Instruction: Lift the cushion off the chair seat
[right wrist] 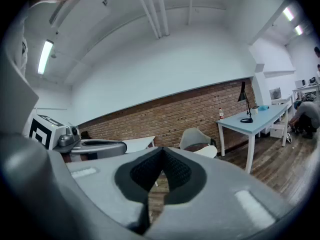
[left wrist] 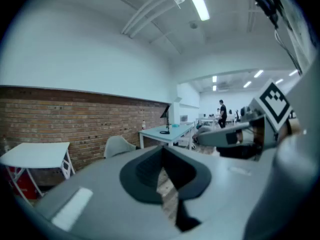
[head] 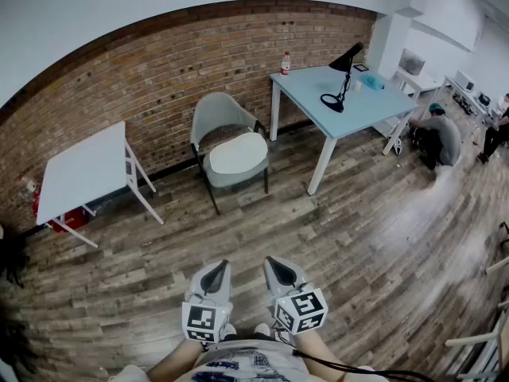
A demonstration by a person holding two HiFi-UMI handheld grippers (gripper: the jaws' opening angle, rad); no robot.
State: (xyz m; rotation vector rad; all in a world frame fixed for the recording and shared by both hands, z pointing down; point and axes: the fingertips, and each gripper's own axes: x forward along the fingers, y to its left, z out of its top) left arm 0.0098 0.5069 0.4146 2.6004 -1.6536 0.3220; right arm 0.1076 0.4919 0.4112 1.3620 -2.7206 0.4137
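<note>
A white cushion [head: 238, 153] lies on the seat of a grey-green shell chair [head: 219, 116] that stands against the brick wall. The chair [right wrist: 194, 137] and an edge of the cushion [right wrist: 206, 151] also show in the right gripper view; in the left gripper view only the chair's back [left wrist: 117, 146] shows. Both grippers are held close to the person's body, well short of the chair. The left gripper [head: 215, 269] is shut with nothing in it. Beside it, the right gripper [head: 277, 266] is shut and empty too.
A white folding table [head: 82, 169] stands left of the chair. To the chair's right a light blue table [head: 347, 102] carries a black desk lamp [head: 340, 74] and a bottle [head: 285, 63]. A person [head: 439, 137] crouches at far right. Wood floor lies between me and the chair.
</note>
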